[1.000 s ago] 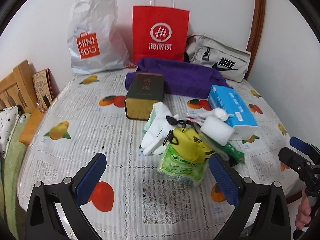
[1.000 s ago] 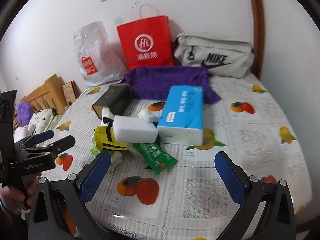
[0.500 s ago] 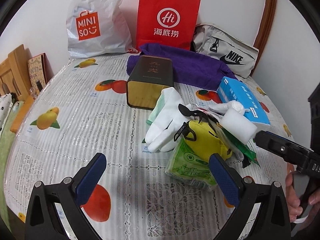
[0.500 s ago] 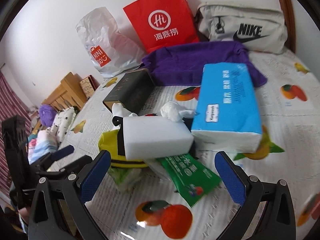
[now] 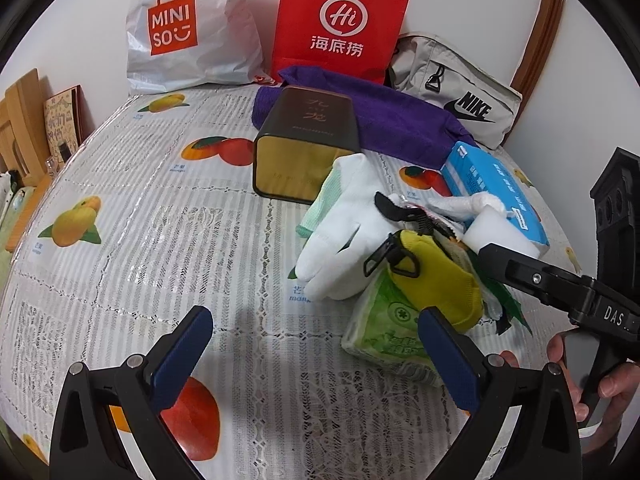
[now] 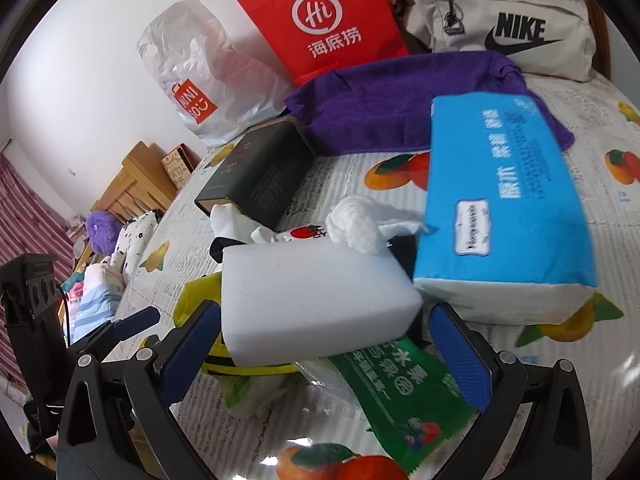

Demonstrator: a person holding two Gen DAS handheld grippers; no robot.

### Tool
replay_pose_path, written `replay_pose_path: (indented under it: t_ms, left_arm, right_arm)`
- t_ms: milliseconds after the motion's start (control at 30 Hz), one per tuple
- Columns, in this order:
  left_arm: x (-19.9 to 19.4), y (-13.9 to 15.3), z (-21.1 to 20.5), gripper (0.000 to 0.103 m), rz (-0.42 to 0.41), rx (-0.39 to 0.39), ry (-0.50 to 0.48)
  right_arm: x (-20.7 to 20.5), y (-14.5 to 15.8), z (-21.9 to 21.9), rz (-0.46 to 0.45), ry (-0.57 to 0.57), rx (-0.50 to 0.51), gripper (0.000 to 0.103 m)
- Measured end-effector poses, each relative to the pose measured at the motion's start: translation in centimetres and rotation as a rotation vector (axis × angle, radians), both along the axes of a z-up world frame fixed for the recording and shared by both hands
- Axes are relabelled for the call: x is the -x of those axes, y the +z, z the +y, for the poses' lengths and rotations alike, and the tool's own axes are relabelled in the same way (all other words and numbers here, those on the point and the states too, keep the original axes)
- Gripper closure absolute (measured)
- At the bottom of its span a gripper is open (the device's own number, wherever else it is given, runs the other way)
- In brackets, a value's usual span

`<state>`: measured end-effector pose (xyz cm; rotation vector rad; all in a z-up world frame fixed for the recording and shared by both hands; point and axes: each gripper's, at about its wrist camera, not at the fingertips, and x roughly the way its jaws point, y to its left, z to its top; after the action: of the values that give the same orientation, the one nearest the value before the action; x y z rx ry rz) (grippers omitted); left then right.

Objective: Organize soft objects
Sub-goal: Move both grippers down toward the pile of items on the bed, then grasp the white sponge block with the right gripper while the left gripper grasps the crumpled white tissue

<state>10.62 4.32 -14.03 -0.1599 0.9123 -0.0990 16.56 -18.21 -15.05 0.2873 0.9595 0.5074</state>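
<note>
A pile of soft things lies on the table: a white sponge block [image 6: 316, 296], a blue tissue pack [image 6: 504, 208], a yellow pouch [image 5: 436, 276], a white glove [image 5: 344, 224], a green tissue packet [image 5: 384, 332] and a green wrapper [image 6: 400, 392]. My right gripper [image 6: 324, 352] is open, its fingers on either side of the sponge's near end without touching it. My left gripper [image 5: 316, 356] is open and empty above the tablecloth, left of the green packet. The right gripper's finger [image 5: 532, 276] shows in the left wrist view beside the sponge [image 5: 508, 236].
A dark box with a gold end [image 5: 304, 144] lies behind the pile. A purple towel [image 5: 384, 120], a red paper bag [image 5: 340, 24], a white Miniso bag [image 5: 188, 32] and a grey Nike bag [image 5: 456, 92] stand by the wall. Wooden furniture [image 6: 132, 188] is left.
My right gripper has moved forward to the white sponge, which now lies between its open fingers. My left gripper has moved closer to the table and pile.
</note>
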Motion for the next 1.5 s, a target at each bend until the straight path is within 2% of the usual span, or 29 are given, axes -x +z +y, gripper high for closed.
replay_pose_path:
  t_ms: [33,100,133,367,567,667,867,1100,1267,1333,1467,1500]
  left_arm:
    - [0.0,-0.1,0.1,0.000,0.001,0.002,0.001]
    - [-0.1,-0.1,0.4,0.000,0.004,0.005,0.000]
    - [-0.1,-0.1,0.5,0.000,0.003,0.007,0.002]
    - [-0.6,1.1,0.8,0.000,-0.024,0.023,0.000]
    - [-1.5,2.9,-0.6,0.000,-0.061,-0.013,-0.035]
    - [-1.9,3.5,-1.2,0.000,-0.064,-0.002,-0.048]
    - [-2.0,4.2,-3.3,0.000,-0.071,0.009,-0.105]
    - [-2.1,4.6,-8.0,0.000,-0.062,0.051,-0.265]
    - [-2.6,3.7,-11.2,0.001,-0.035,0.058,-0.383]
    - [-2.6,3.4,-12.1,0.011,-0.029,0.052,-0.416]
    - [-2.2,3.0,-13.8,0.014,-0.027,0.031,-0.499]
    - [-2.2,2.9,-14.2,0.018,-0.025,0.028,-0.523]
  right_arm:
    - [0.0,-0.1,0.1,-0.004,0.000,-0.006,0.004]
    - [0.0,-0.1,0.2,-0.015,0.008,-0.017,0.018]
    - [0.2,0.0,0.3,-0.025,0.016,-0.014,0.019]
    - [2.5,2.0,-0.1,-0.118,0.020,0.054,0.019]
    - [4.5,3.1,-1.7,-0.093,0.038,0.029,0.019]
    - [5.7,3.0,-2.1,-0.069,0.086,0.002,0.019]
    - [6.7,0.4,-2.7,0.005,0.119,0.089,0.019]
    - [7.4,-0.1,-4.3,-0.029,0.161,0.124,0.019]
    - [8.5,-0.2,-4.7,-0.114,0.217,0.159,0.019]
    - [8.7,-0.2,-4.7,-0.152,0.227,0.175,0.019]
    - [8.8,0.0,-5.3,-0.209,0.246,0.163,0.019]
    - [8.8,0.0,-5.5,-0.219,0.252,0.162,0.019]
